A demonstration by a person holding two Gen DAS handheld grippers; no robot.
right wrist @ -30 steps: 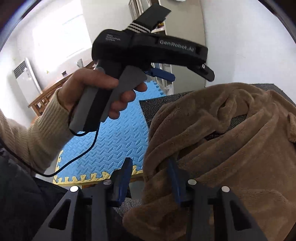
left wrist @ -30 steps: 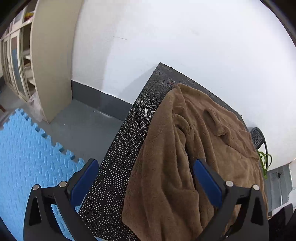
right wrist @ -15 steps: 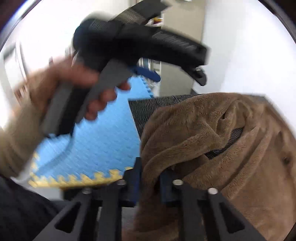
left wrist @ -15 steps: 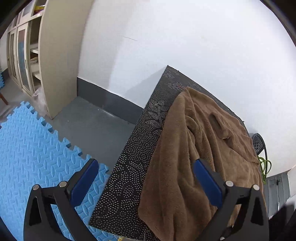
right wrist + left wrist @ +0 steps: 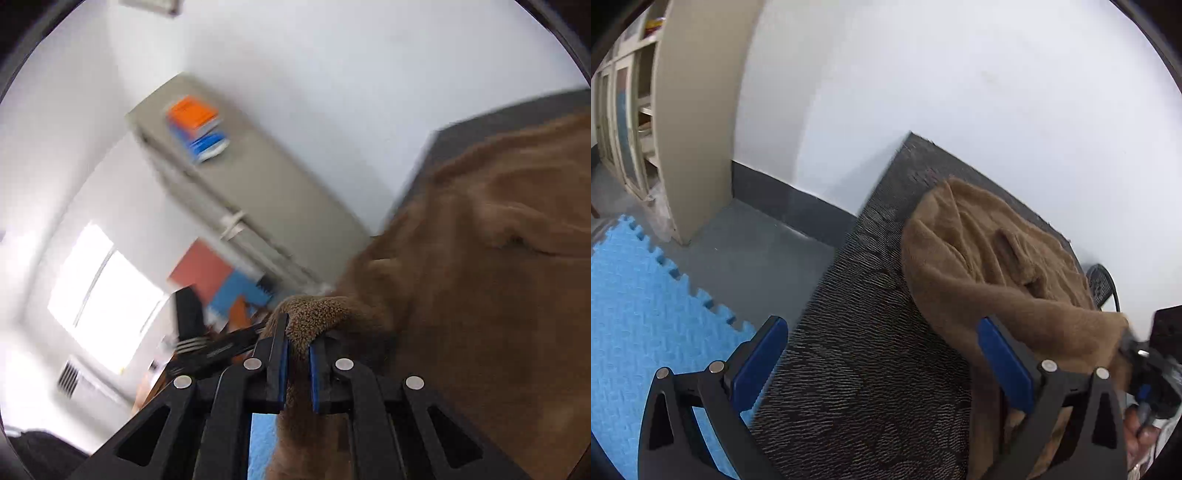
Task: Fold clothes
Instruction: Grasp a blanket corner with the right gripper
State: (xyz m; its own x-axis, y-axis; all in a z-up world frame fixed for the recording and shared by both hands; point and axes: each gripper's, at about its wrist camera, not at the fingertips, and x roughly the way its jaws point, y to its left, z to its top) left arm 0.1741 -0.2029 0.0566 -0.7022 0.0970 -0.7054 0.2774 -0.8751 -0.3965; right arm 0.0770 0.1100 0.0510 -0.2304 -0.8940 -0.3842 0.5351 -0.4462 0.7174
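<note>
While the beige cabinet (image 5: 690, 122) shows open shelves whose contents we cannot make out, we see the right gripper (image 5: 297, 347) with jaws clamped on an edge of the brown fleece garment (image 5: 990, 266) lying on the dark counter (image 5: 864, 362), and the left gripper (image 5: 882, 354) with jaws wide apart, empty.

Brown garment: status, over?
Right gripper shut on brown garment, edge lifted. Left gripper open, empty, above dark table mat. Nothing in the way.
</note>
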